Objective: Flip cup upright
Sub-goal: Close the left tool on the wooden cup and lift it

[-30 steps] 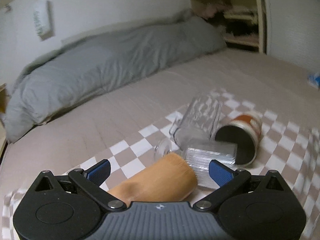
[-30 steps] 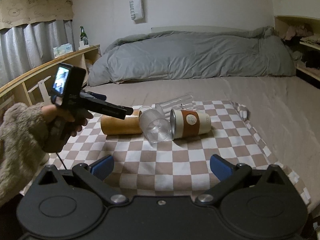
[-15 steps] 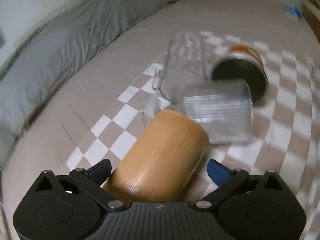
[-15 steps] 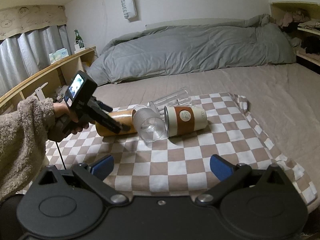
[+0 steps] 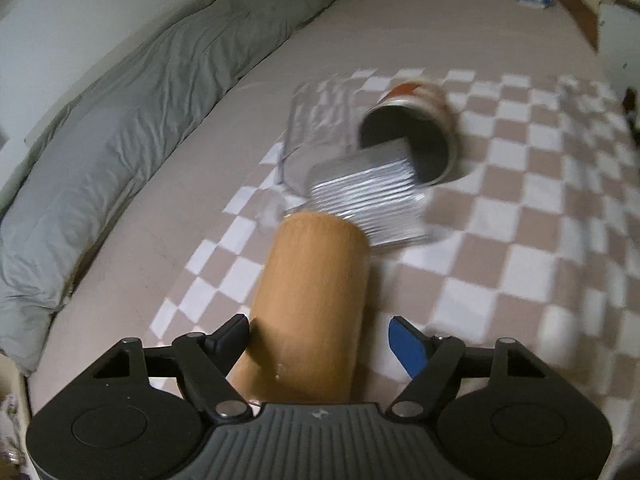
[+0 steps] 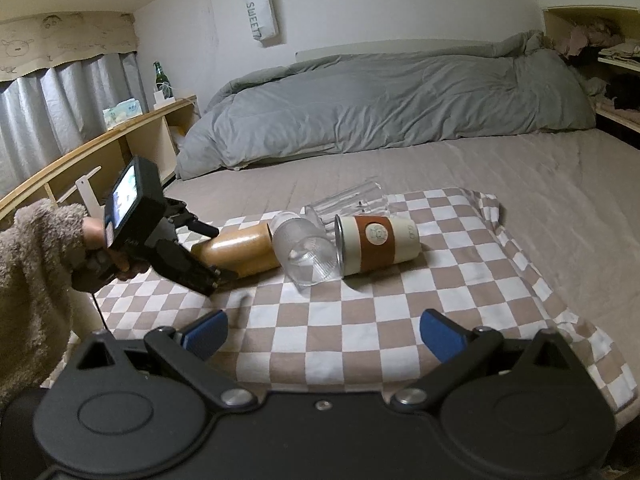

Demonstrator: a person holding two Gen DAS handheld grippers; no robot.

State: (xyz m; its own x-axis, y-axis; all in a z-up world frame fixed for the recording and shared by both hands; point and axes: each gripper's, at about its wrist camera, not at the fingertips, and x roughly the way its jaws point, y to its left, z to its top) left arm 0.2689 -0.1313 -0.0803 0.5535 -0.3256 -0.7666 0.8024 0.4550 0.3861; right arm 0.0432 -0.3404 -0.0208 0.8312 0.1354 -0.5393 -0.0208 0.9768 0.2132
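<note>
A wooden tan cup [image 5: 312,304] lies on its side on the checkered cloth [image 5: 520,216]; it also shows in the right wrist view [image 6: 236,250]. My left gripper [image 5: 320,344] is open with its jaws on either side of the cup's near end, the left finger against it, the right finger apart from it. From the right wrist view the left gripper [image 6: 208,272] sits at the cup's left end. My right gripper [image 6: 322,338] is open and empty, low over the cloth's front, well short of the cups.
A ribbed clear cup [image 6: 308,256], a tall clear glass [image 6: 352,200] and a white cup with a brown sleeve [image 6: 378,242] lie on their sides just beyond the wooden cup. A grey duvet [image 6: 380,108] lies behind. Wooden shelves [image 6: 112,148] stand at the left.
My left gripper has come down and forward over the wooden cup, so its jaws now straddle the cup's end. The right gripper has edged closer to the cloth.
</note>
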